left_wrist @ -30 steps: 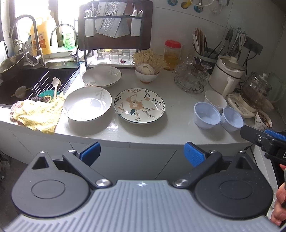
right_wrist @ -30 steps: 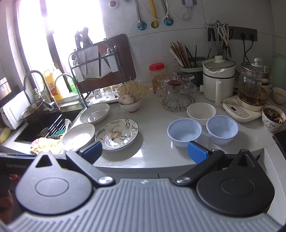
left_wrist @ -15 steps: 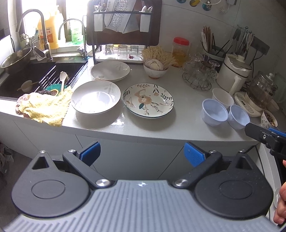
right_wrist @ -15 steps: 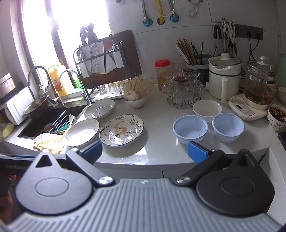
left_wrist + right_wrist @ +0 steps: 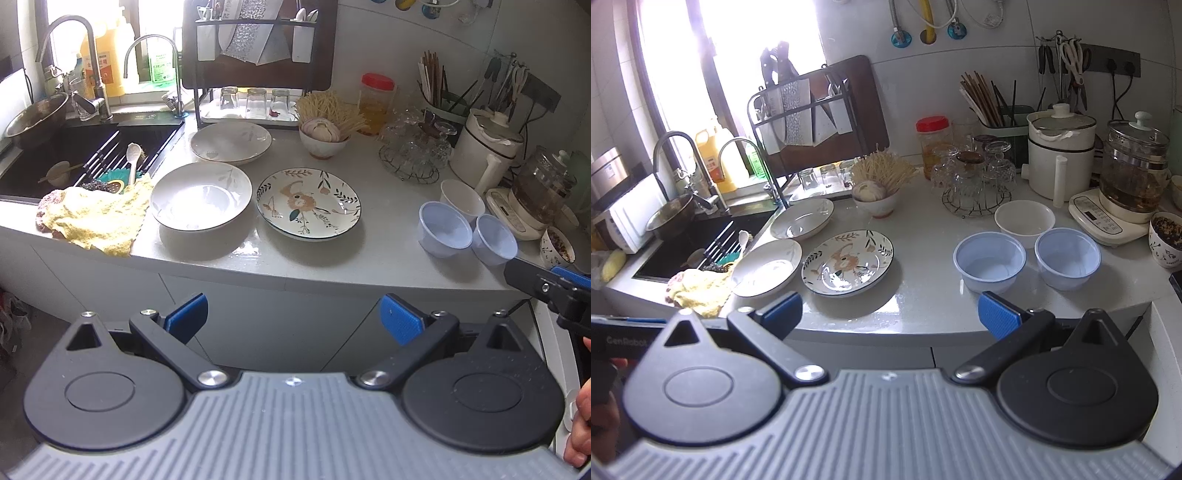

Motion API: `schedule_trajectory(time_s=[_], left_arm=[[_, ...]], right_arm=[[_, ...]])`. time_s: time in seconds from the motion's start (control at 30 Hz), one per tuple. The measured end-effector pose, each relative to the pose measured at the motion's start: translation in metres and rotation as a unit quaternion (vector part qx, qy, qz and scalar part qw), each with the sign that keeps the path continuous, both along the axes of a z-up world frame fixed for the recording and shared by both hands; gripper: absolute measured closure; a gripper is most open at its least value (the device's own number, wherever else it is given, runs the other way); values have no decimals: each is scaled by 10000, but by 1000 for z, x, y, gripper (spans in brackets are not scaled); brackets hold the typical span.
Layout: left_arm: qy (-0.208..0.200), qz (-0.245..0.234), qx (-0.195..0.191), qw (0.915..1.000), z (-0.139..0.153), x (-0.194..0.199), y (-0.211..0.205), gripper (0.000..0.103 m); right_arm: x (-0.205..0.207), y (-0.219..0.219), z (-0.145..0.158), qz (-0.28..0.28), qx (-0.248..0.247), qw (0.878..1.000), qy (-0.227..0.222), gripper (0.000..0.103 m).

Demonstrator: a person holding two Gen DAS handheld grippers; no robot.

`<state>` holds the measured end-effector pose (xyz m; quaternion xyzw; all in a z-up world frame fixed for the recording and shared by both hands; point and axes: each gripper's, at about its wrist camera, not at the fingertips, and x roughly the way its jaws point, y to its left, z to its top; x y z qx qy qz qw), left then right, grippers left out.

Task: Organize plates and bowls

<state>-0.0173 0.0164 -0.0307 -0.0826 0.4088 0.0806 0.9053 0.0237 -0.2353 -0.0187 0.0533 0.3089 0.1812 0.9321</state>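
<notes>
Both grippers hang in front of the table's near edge, out over the cupboard fronts, and nothing has been picked up. The left gripper [image 5: 293,317] has its jaws spread wide and empty; the right gripper [image 5: 890,314] likewise has its jaws released with nothing between them.

The dishes all lie on the table [image 5: 369,254], ahead of and beyond both pairs of jaws. On the left half are three wide pieces: a white plate [image 5: 201,201] near the edge just beside a yellow cloth [image 5: 96,218], a flowered plate [image 5: 308,203] just to its right, and a second white plate [image 5: 231,142] farther back by the dish rack [image 5: 258,55]. On the right half stand three bowls in a close cluster: two pale blue bowls [image 5: 990,260] [image 5: 1067,256] side by side near the edge, and a white bowl [image 5: 1025,218] just behind them. All six look empty. They are round, so no long axis matters; a rim grip from any side would serve.

The plates sit almost straight ahead of the left gripper, so that hand is judged nearer to them; the bowls lie ahead and slightly right of the right gripper, which is nearer to those. A likely first move is for either hand to go forward and down onto a near rim.

A small bowl [image 5: 323,142] at the back holds what looks like garlic, and a patterned cup [image 5: 1167,238] at the far right holds something dark.
</notes>
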Motion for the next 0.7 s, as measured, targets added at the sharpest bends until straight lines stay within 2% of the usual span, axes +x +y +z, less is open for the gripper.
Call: schedule_trajectory(time_s=[0.7], left_arm=[[-4,-150,-21,9999,0,17,1,2]], right_arm=[[3,2,0,-83,48,10000,-6,0]])
